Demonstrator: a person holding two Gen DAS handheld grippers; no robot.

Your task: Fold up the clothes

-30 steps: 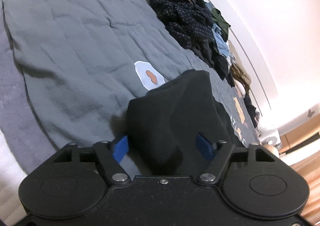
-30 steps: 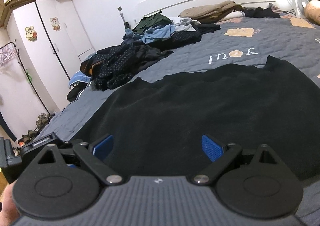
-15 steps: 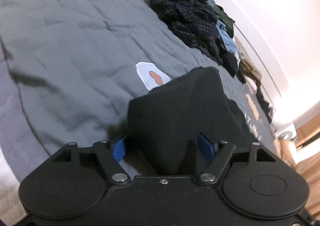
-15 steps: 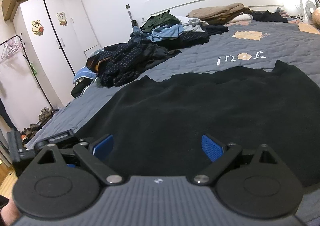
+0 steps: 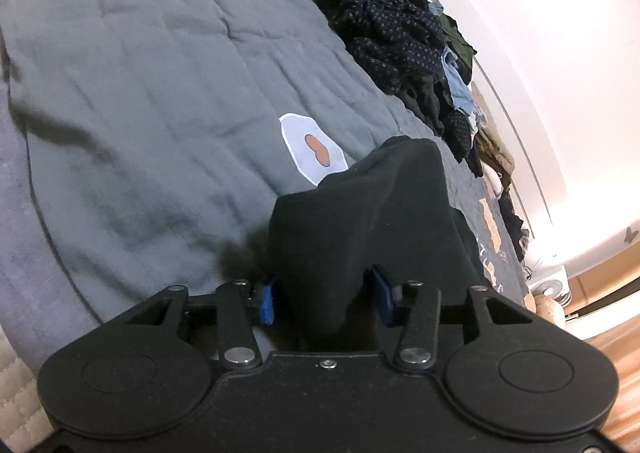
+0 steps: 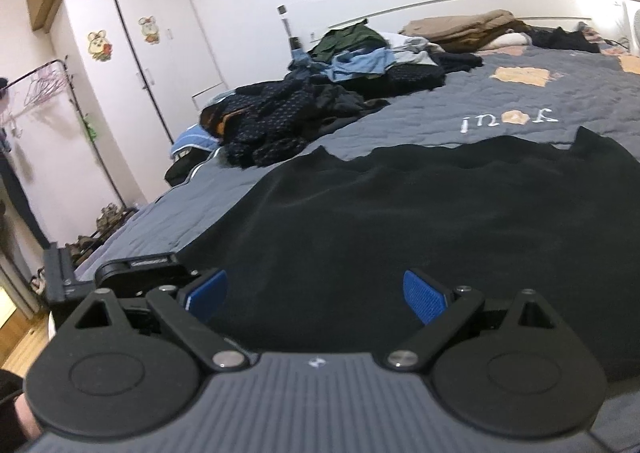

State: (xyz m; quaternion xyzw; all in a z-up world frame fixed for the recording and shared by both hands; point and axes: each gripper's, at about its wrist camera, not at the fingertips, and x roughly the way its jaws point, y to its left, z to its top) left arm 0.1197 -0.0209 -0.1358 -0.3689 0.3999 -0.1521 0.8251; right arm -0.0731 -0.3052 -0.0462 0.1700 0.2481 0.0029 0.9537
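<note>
A black garment (image 6: 420, 213) lies spread flat on the grey quilt (image 6: 540, 93) of a bed. In the left wrist view my left gripper (image 5: 326, 299) has its blue pads pressed on a bunched corner of the black garment (image 5: 372, 221), which rises in a fold ahead of the fingers. In the right wrist view my right gripper (image 6: 316, 295) is open, its blue pads wide apart just above the garment's near edge, holding nothing. The left gripper's black body (image 6: 136, 273) shows at the right view's lower left.
A pile of unfolded clothes (image 6: 320, 109) lies along the far side of the bed, also in the left wrist view (image 5: 400, 25). A white wardrobe (image 6: 132, 65) and a hanger rack (image 6: 44, 89) stand to the left. A fan (image 5: 548, 289) sits by the floor.
The left gripper's pads have closed in from wide apart onto the garment's corner. The right gripper has stayed open and shifted only slightly over the garment.
</note>
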